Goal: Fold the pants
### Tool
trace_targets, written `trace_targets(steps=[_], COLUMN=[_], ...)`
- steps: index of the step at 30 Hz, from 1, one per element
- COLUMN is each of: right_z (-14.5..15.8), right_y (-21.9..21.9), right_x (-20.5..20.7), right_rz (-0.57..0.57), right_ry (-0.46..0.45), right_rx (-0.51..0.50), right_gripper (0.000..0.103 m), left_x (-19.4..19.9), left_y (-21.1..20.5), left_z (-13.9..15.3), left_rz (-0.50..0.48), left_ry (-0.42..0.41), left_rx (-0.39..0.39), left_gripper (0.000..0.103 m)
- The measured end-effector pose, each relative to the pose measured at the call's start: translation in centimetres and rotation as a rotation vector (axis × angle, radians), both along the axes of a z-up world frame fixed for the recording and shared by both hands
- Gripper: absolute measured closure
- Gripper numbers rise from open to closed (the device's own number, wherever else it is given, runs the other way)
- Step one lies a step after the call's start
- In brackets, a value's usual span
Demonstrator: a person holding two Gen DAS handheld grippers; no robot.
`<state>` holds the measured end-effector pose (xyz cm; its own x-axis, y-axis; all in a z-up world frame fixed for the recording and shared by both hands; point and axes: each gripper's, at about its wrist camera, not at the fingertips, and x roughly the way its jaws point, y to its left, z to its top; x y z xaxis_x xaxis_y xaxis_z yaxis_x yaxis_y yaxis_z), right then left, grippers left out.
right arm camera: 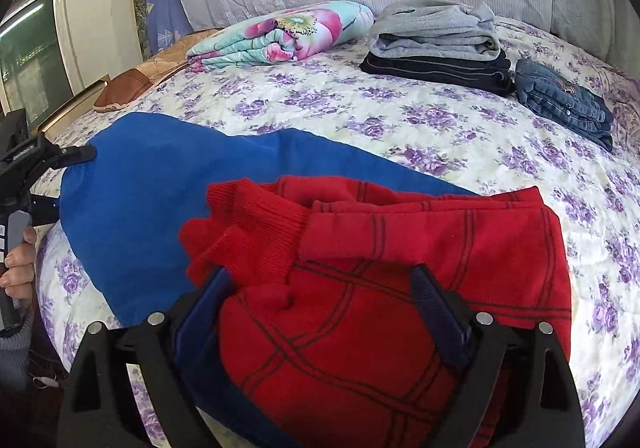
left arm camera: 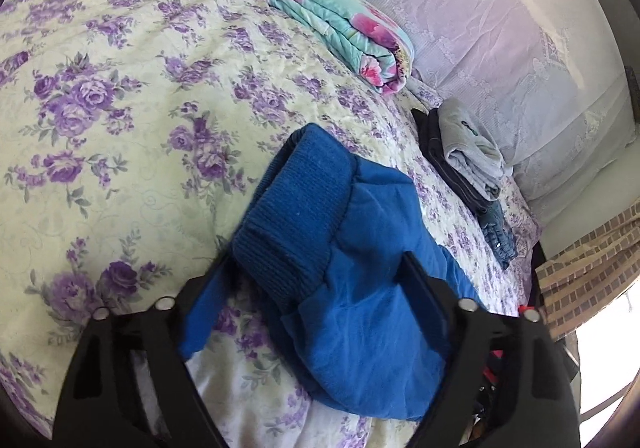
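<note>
Blue pants (left arm camera: 352,248) lie on the flowered bed, also seen in the right wrist view (right arm camera: 152,188). My left gripper (left arm camera: 316,268) is open, with the pants' ribbed cuff and leg between its fingers; it also shows at the far left of the right wrist view (right arm camera: 52,156), touching the blue pants' edge. Red pants with dark stripes (right arm camera: 400,268) lie on top of the blue pants. My right gripper (right arm camera: 320,280) is open, its fingers either side of the red pants' bunched end. Whether either gripper grips the cloth is unclear.
A folded flowered quilt (left arm camera: 332,16) (right arm camera: 280,32) lies at the back. A stack of folded grey and black clothes (right arm camera: 436,40) (left arm camera: 464,152) and folded jeans (right arm camera: 564,104) sit at the back right. A brown cushion (right arm camera: 124,88) lies left. The bedspread (left arm camera: 120,128) is open ahead.
</note>
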<state>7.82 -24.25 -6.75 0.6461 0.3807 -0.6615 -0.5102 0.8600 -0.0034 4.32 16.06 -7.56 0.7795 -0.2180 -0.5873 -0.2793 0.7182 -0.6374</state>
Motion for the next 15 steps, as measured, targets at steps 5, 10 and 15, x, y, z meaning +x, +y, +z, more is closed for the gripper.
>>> trace_targets(steps=[5,10,15], right_z=[-0.1,-0.2,-0.2], right_y=[0.0,0.0,0.0], right_x=[-0.1,0.0,0.0], right_rz=[-0.001,0.000,0.001], right_ry=[0.004,0.011,0.014], right_rx=[0.003,0.008,0.012], right_gripper=[0.010,0.009,0.009], left_x=[-0.8,-1.4,-1.0], left_y=[0.8,2.0,2.4], left_z=[0.0,0.7,-0.6], left_rz=[-0.007,0.004,0.046], left_ry=[-0.036,-0.082,-0.047], left_rx=[-0.069,-0.134,-0.147], left_gripper=[0.039,0.056,0.043])
